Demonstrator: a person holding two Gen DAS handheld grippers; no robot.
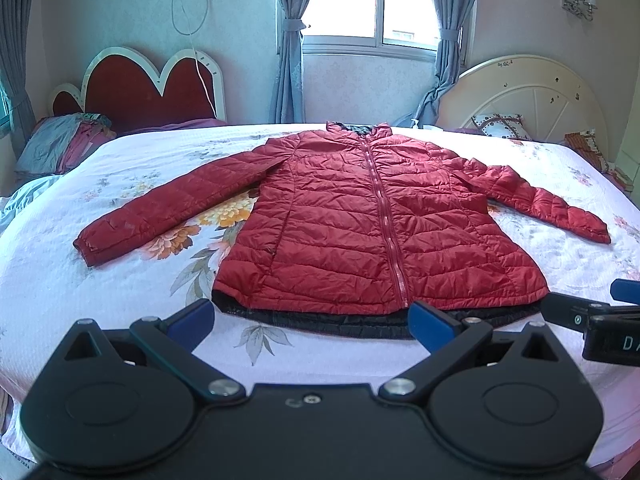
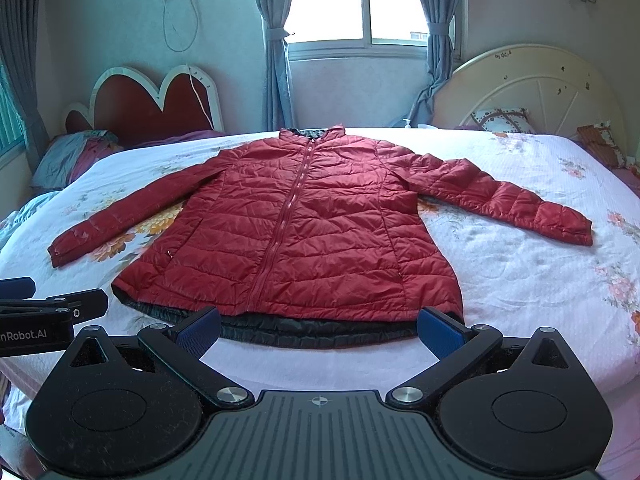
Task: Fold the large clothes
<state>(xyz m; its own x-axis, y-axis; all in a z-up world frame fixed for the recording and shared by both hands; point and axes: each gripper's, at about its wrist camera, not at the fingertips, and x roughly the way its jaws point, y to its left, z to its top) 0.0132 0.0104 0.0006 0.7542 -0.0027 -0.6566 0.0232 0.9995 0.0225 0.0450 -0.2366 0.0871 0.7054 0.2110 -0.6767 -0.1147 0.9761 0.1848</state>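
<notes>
A red quilted puffer jacket (image 1: 360,216) lies flat and zipped on the bed, collar far, both sleeves spread out to the sides, black lining showing along its near hem. It also shows in the right wrist view (image 2: 296,236). My left gripper (image 1: 312,320) is open and empty, just short of the hem's left half. My right gripper (image 2: 320,330) is open and empty, just short of the hem's middle. The right gripper's fingers (image 1: 580,312) show at the right edge of the left wrist view.
The bed has a white floral cover (image 1: 120,280). A heart-shaped red headboard (image 1: 152,84) and folded bedding (image 1: 60,144) stand far left. A cream round headboard (image 1: 528,96) with a pillow stands far right. A window with curtains (image 1: 372,0) is behind.
</notes>
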